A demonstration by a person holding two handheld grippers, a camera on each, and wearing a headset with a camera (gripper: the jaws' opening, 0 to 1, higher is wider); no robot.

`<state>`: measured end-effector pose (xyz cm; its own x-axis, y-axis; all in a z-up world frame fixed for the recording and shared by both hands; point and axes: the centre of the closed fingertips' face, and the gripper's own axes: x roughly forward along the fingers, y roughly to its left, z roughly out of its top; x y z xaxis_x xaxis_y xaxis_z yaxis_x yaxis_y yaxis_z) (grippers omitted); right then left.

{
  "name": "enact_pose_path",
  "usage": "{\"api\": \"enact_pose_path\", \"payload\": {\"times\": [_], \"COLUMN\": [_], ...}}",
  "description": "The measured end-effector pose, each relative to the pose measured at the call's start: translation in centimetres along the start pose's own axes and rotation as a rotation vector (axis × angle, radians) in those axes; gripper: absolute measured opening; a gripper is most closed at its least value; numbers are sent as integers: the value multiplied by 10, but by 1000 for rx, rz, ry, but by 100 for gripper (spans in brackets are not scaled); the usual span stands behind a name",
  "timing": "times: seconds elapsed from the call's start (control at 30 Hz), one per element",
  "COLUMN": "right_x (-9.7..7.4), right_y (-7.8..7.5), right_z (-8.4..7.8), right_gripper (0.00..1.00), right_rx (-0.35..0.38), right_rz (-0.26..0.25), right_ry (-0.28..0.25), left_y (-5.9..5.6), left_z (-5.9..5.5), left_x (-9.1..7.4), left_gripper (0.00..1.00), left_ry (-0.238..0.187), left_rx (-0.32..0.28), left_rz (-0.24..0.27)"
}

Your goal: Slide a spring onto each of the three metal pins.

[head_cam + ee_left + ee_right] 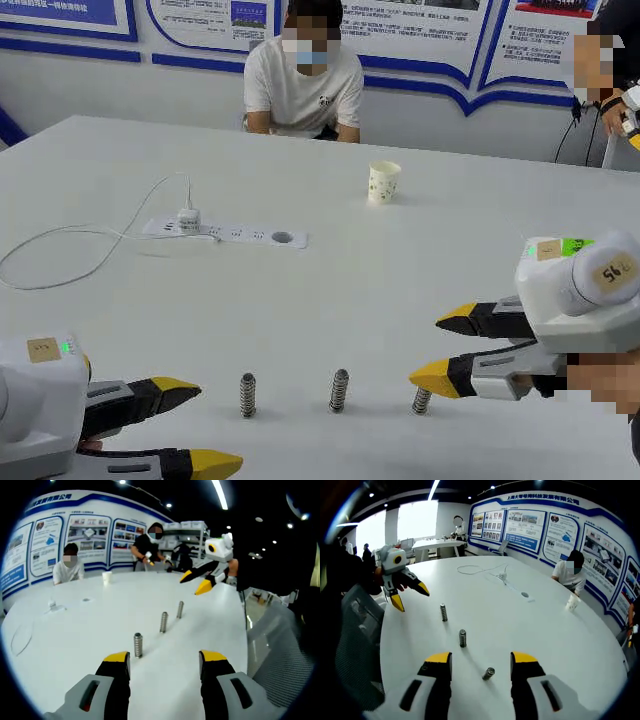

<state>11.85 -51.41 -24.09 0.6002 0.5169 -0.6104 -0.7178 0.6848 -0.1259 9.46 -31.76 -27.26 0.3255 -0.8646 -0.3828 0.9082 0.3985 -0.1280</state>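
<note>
Three upright metal pins stand in a row near the front of the white table (330, 300), each wrapped in a coiled spring: left pin (248, 395), middle pin (340, 390), right pin (422, 400). My left gripper (205, 425) is open at the bottom left, a short way left of the left pin (138, 645), holding nothing. My right gripper (445, 348) is open at the right; its lower fingertip partly covers the right pin. That pin (489, 673) sits just ahead of the open right gripper (481, 657), between its fingertips. The open left gripper (165, 657) faces along the row.
A paper cup (384, 182) stands far back at the centre right. A white power strip (235, 233) with a plugged charger and a looping cable (60, 240) lies mid-left. A person (303, 75) sits at the far edge. The table's near edge is close beside the pins.
</note>
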Motion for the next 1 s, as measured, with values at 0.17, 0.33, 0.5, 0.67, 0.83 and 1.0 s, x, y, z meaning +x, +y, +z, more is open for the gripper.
{"api": "enact_pose_path", "payload": {"times": [0.17,0.33,0.5,0.67,0.83,1.0], "right_x": [-4,-8,-13,-15,-19,-22], "right_y": [3,7,9,14,14,16], "right_z": [-11,-22,-35,-45,-49,-56], "right_gripper": [49,51,53,54,56,57], "right_rx": [21,34,72,87,106,126], "right_rz": [-4,-5,-18,-23,-45,-62], "right_ry": [-16,-34,-50,-65,-106,-117], "left_y": [0,0,0,0,-1,-1], "left_z": [-1,-2,-4,-5,-7,-8], "left_x": [0,0,0,-1,-1,-2], "left_gripper": [57,58,58,59,59,59], "left_ry": [1,-1,2,1,4,3], "left_rx": [-2,-5,-9,-14,-14,-19], "left_rz": [2,4,5,7,7,11]}}
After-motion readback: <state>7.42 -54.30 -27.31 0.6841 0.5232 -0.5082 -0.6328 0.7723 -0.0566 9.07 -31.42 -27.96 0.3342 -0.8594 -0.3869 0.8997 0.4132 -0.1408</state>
